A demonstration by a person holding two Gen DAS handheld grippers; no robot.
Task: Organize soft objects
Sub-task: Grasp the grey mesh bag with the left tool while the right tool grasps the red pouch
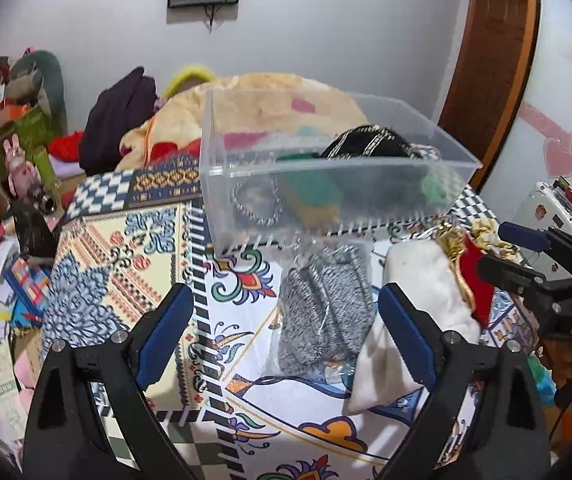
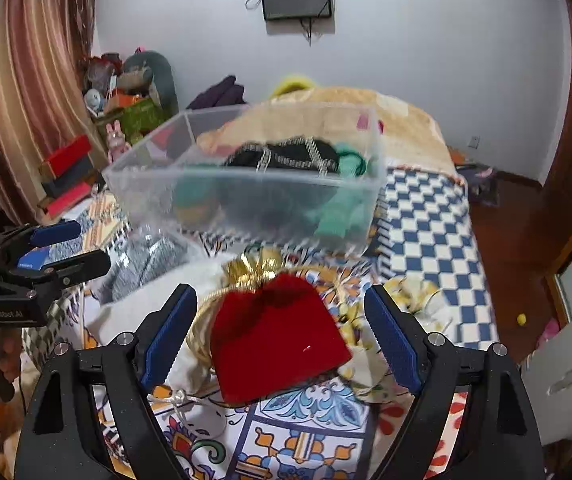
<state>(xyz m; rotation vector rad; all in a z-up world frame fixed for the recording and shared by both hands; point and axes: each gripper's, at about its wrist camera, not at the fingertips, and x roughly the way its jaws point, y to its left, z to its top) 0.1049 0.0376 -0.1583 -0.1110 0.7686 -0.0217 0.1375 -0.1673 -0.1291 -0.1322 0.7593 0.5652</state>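
A clear plastic bin stands on the patterned cloth and holds a black trimmed piece and green soft items. In front of it lie grey knit socks in a clear bag, a white cloth pouch and a red velvet pouch with gold trim. My left gripper is open above the grey socks. My right gripper is open around the red pouch, not touching it.
The patterned tablecloth covers the table. A bed with a beige blanket lies behind the bin. Boxes, toys and papers pile up at the left. A wooden door frame stands at the right.
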